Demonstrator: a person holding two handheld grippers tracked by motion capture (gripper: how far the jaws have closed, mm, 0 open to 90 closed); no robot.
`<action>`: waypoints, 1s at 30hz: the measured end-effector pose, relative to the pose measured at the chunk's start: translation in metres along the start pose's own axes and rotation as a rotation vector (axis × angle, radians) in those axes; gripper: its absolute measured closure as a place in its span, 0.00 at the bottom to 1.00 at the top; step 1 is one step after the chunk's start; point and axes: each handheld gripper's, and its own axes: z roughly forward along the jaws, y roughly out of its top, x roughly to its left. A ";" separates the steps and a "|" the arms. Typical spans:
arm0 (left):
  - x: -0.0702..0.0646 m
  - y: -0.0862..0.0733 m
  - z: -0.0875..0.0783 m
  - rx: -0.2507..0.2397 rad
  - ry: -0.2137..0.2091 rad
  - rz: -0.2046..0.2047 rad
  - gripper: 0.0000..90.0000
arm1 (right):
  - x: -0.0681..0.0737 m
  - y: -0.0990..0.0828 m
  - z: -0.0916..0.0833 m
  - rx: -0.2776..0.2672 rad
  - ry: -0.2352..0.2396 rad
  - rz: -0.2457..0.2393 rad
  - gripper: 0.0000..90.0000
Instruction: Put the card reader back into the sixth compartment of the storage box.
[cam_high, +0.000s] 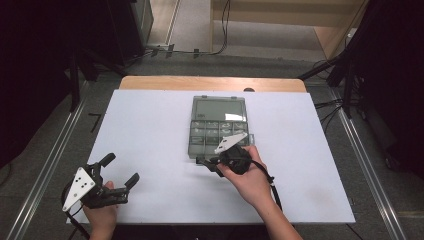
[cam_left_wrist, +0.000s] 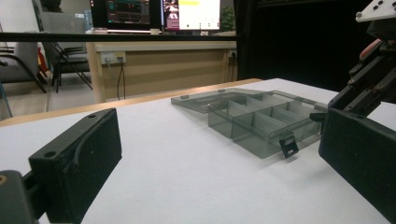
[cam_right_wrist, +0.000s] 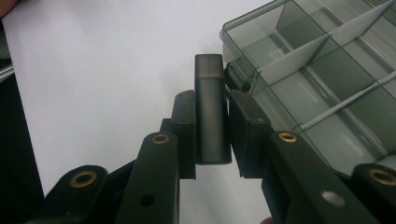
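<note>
Dark grey block (cam_right_wrist: 212, 109) clamped between the right gripper (cam_right_wrist: 212, 100) fingers (cam_right_wrist: 184, 126) — just beside the organizer box (cam_right_wrist: 327, 79) corner.

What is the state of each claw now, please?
Left claw: open, holding nothing.
Right claw: closed on a dark block, beside the open box.

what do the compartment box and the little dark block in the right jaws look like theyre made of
Compartment box: likely smoky clear plastic, glossy; the dividers and the white table show through its walls. Dark block: smooth, matte grey with a soft sheen and rounded edges; plastic or coated metal, hard to tell. The right gripper clamps it.
</note>
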 end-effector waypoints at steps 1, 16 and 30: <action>0.000 0.000 0.000 0.000 0.000 0.000 0.00 | 0.000 0.000 0.000 0.000 0.000 0.001 0.79; 0.000 0.000 0.000 0.000 -0.001 0.000 0.00 | -0.007 0.004 -0.003 -0.007 -0.010 0.013 0.79; 0.000 0.000 0.000 -0.002 -0.001 -0.003 0.00 | -0.016 0.006 -0.005 -0.009 -0.022 0.031 0.79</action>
